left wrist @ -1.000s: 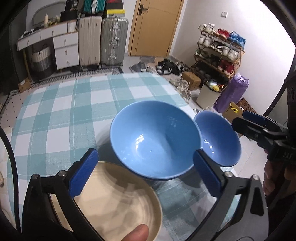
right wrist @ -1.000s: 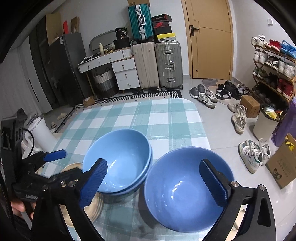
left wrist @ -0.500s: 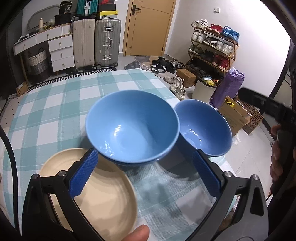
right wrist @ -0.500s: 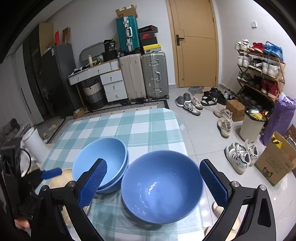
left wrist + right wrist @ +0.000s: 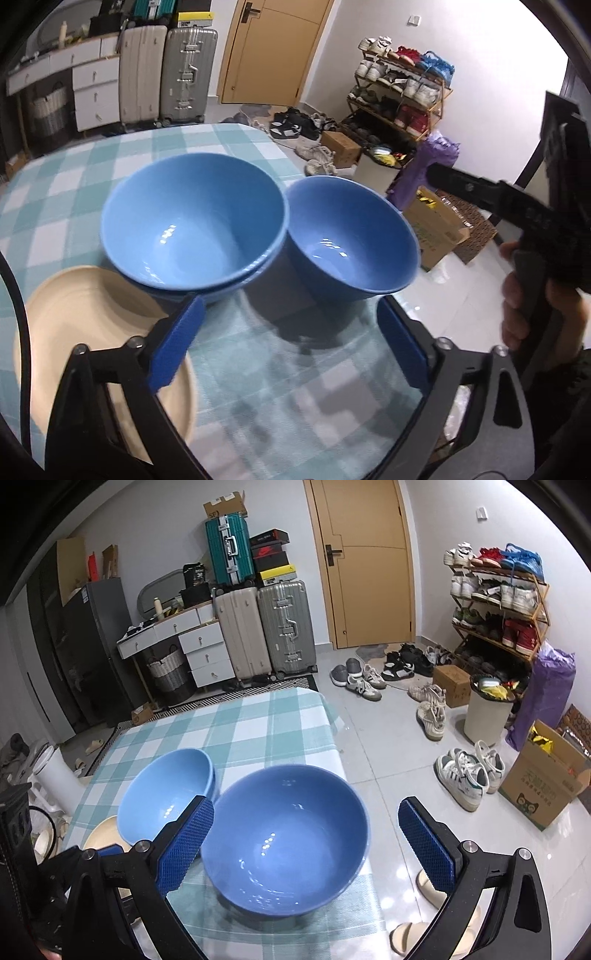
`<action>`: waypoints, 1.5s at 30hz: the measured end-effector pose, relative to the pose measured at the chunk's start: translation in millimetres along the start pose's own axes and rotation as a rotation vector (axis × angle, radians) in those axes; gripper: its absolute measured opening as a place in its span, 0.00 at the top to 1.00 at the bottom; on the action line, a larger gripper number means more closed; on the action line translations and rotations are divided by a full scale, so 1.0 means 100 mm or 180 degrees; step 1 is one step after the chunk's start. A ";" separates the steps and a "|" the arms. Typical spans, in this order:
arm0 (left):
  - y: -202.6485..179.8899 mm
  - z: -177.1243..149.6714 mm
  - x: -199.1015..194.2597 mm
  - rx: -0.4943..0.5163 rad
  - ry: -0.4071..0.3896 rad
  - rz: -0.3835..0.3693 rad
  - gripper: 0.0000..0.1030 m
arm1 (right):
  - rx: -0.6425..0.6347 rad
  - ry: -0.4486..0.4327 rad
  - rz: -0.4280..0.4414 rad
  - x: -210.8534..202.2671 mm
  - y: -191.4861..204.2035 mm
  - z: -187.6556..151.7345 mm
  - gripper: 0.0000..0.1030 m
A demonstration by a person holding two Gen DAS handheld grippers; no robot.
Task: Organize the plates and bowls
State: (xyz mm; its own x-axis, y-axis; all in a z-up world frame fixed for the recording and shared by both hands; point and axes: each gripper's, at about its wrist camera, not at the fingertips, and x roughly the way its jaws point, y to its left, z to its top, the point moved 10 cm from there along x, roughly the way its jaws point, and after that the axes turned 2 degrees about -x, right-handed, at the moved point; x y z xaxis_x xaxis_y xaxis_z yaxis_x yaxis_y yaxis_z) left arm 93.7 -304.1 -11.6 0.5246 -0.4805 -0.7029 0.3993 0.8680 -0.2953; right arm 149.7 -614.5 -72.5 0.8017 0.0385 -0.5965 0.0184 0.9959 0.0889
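Observation:
Two stacked blue bowls [image 5: 192, 225] stand on the checked tablecloth [image 5: 258, 387]; they also show in the right wrist view [image 5: 166, 797]. A single blue bowl [image 5: 351, 236] stands just right of them, near the table's right edge, large in the right wrist view [image 5: 288, 845]. A cream plate [image 5: 85, 325] lies at the front left, its edge under the stack. My left gripper [image 5: 291, 343] is open and empty, pulled back in front of the bowls. My right gripper [image 5: 306, 845] is open, its jaws either side of the single bowl's near rim, not touching.
The table's right edge [image 5: 340, 760] drops to a tiled floor with shoes [image 5: 465, 775], a cardboard box [image 5: 543, 779] and a shoe rack [image 5: 495, 602]. Suitcases [image 5: 266, 627] and drawers stand behind the table.
Both grippers have drawn back and upward from the bowls. In the left view the bowls have shifted leftward and further away. The bowls and plate themselves have not moved.

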 end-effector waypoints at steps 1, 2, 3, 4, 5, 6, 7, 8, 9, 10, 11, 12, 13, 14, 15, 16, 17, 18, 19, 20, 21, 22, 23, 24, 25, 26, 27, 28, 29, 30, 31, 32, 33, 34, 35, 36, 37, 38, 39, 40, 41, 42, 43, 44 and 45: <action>-0.01 -0.01 0.01 -0.0027 -0.0007 -0.0023 0.14 | 0.0018 0.0005 -0.0017 0.01 -0.03 -0.01 0.01; -0.04 0.00 0.02 -0.0075 -0.0024 -0.0058 0.14 | 0.0041 0.0009 -0.0034 0.02 -0.07 -0.03 0.01; -0.05 0.00 0.04 -0.0098 -0.0030 -0.0090 0.15 | 0.0053 0.0018 -0.0045 0.04 -0.09 -0.03 0.01; -0.07 0.01 0.05 -0.0113 -0.0035 -0.0108 0.16 | 0.0075 0.0030 -0.0055 0.05 -0.12 -0.05 0.01; -0.10 0.01 0.07 -0.0110 -0.0031 -0.0121 0.16 | 0.0102 0.0048 -0.0049 0.07 -0.15 -0.06 0.01; -0.11 0.01 0.09 -0.0093 -0.0018 -0.0121 0.19 | 0.0128 0.0067 -0.0036 0.09 -0.17 -0.07 0.01; -0.14 0.02 0.12 -0.0072 0.0001 -0.0116 0.22 | 0.0158 0.0079 -0.0023 0.11 -0.20 -0.08 0.01; -0.15 0.02 0.15 -0.0064 0.0022 -0.0102 0.23 | 0.0183 0.0091 -0.0003 0.13 -0.22 -0.09 0.01; -0.16 0.02 0.18 -0.0066 0.0043 -0.0101 0.25 | 0.0191 0.0095 0.0000 0.14 -0.24 -0.10 0.01; -0.18 0.02 0.22 -0.0067 0.0067 -0.0110 0.28 | 0.0197 0.0101 -0.0003 0.16 -0.26 -0.10 0.01; -0.19 0.02 0.26 -0.0076 0.0093 -0.0115 0.30 | 0.0199 0.0106 -0.0007 0.18 -0.28 -0.11 0.01; -0.20 0.02 0.30 -0.0091 0.0112 -0.0118 0.33 | 0.0203 0.0114 -0.0003 0.19 -0.29 -0.12 0.01; -0.20 0.01 0.33 -0.0123 0.0138 -0.0117 0.33 | 0.0208 0.0129 0.0009 0.21 -0.31 -0.13 0.01; -0.20 0.01 0.38 -0.0169 0.0162 -0.0128 0.33 | 0.0211 0.0139 0.0016 0.23 -0.31 -0.13 0.02; -0.21 0.01 0.43 -0.0199 0.0186 -0.0140 0.34 | 0.0215 0.0159 0.0020 0.25 -0.31 -0.13 0.03; -0.23 -0.01 0.48 -0.0208 0.0230 -0.0160 0.37 | 0.0224 0.0184 0.0024 0.28 -0.33 -0.14 0.05; -0.25 -0.01 0.52 -0.0201 0.0248 -0.0164 0.38 | 0.0229 0.0202 0.0023 0.30 -0.35 -0.15 0.10; -0.26 -0.02 0.57 -0.0190 0.0271 -0.0151 0.39 | 0.0231 0.0226 0.0017 0.33 -0.36 -0.16 0.14; -0.27 -0.02 0.62 -0.0188 0.0293 -0.0140 0.40 | 0.0230 0.0254 -0.0006 0.36 -0.38 -0.18 0.16; -0.28 -0.04 0.66 -0.0197 0.0305 -0.0143 0.40 | 0.0223 0.0288 -0.0034 0.40 -0.40 -0.20 0.19; -0.27 -0.04 0.70 -0.0211 0.0309 -0.0150 0.40 | 0.0214 0.0314 -0.0039 0.43 -0.42 -0.21 0.22; -0.27 -0.03 0.73 -0.0224 0.0309 -0.0150 0.40 | 0.0208 0.0333 -0.0032 0.45 -0.43 -0.23 0.24; -0.28 -0.01 0.77 -0.0237 0.0309 -0.0150 0.40 | 0.0199 0.0346 -0.0024 0.48 -0.43 -0.24 0.27; -0.27 -0.01 0.79 -0.0242 0.0308 -0.0155 0.41 | 0.0188 0.0361 -0.0023 0.51 -0.43 -0.25 0.30; -0.27 0.00 0.82 -0.0250 0.0312 -0.0156 0.41 | 0.0183 0.0374 -0.0031 0.53 -0.44 -0.27 0.31; -0.26 0.02 0.85 -0.0267 0.0308 -0.0159 0.42 | 0.0171 0.0391 -0.0033 0.55 -0.44 -0.28 0.35; -0.26 0.04 0.88 -0.0269 0.0303 -0.0161 0.42 | 0.0154 0.0405 -0.0037 0.58 -0.44 -0.30 0.39; -0.24 0.06 0.89 -0.0273 0.0304 -0.0153 0.43 | 0.0139 0.0418 -0.0049 0.60 -0.45 -0.31 0.41; -0.23 0.07 0.92 -0.0282 0.0311 -0.0147 0.43 | 0.0123 0.0435 -0.0056 0.64 -0.46 -0.33 0.43; -0.21 0.08 0.93 -0.0291 0.0322 -0.0154 0.45 | 0.0122 0.0445 -0.0052 0.66 -0.46 -0.34 0.47; -0.21 0.09 0.97 -0.0303 0.0343 -0.0159 0.47 | 0.0131 0.0467 -0.0044 0.69 -0.47 -0.36 0.49; -0.20 0.10 0.99 -0.0305 0.0354 -0.0161 0.49 | 0.0138 0.0486 -0.0045 0.72 -0.48 -0.37 0.53; -0.19 0.11 1.01 -0.0306 0.0363 -0.0161 0.51 | 0.0143 0.0503 -0.0047 0.74 -0.49 -0.38 0.57; -0.19 0.11 1.03 -0.0308 0.0363 -0.0162 0.54 | 0.0144 0.0517 -0.0049 0.77 -0.49 -0.40 0.59; -0.20 0.10 1.03 -0.0310 0.0349 -0.0172 0.56 | 0.0147 0.0531 -0.0055 0.79 -0.50 -0.41 0.62; -0.21 0.10 1.04 -0.0304 0.0345 -0.0176 0.58 | 0.0161 0.0541 -0.0054 0.82 -0.51 -0.43 0.65; -0.21 0.11 1.05 -0.0297 0.0353 -0.0180 0.59 | 0.0171 0.0543 -0.0052 0.83 -0.52 -0.44 0.66; -0.22 0.11 1.07 -0.0292 0.0358 -0.0195 0.61 | 0.0178 0.0547 -0.0054 0.84 -0.52 -0.45 0.69; -0.23 0.11 1.07 -0.0285 0.0362 -0.0210 0.65 | 0.0185 0.0551 -0.0060 0.85 -0.53 -0.46 0.71; -0.24 0.11 1.10 -0.0263 0.0377 -0.0220 0.68 | 0.0186 0.0549 -0.0057 0.86 -0.53 -0.46 0.74; -0.24 0.11 1.10 -0.0251 0.0386 -0.0219 0.69 | 0.0176 0.0553 -0.0057 0.87 -0.53 -0.47 0.77; -0.23 0.11 1.10 -0.0242 0.0387 -0.0208 0.70 | 0.0166 0.0557 -0.0062 0.87 -0.53 -0.47 0.78; -0.24 0.11 1.09 -0.0232 0.0380 -0.0196 0.72 | 0.0150 0.0556 -0.0062 0.88 -0.52 -0.47 0.79; -0.24 0.11 1.10 -0.0225 0.0379 -0.0197 0.72 | 0.0134 0.0558 -0.0059 0.89 -0.51 -0.48 0.80; -0.24 0.12 1.11 -0.0224 0.0377 -0.0210 0.73 | 0.0124 0.0558 -0.0067 0.90 -0.50 -0.48 0.81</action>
State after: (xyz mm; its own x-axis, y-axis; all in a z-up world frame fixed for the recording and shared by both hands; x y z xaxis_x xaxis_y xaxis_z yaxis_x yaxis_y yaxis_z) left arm 151.2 -380.3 -75.0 0.4050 -0.5221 -0.7506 0.3742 0.8437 -0.3850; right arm 191.7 -657.2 -169.2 0.6846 0.0347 -0.7281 0.0600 0.9928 0.1038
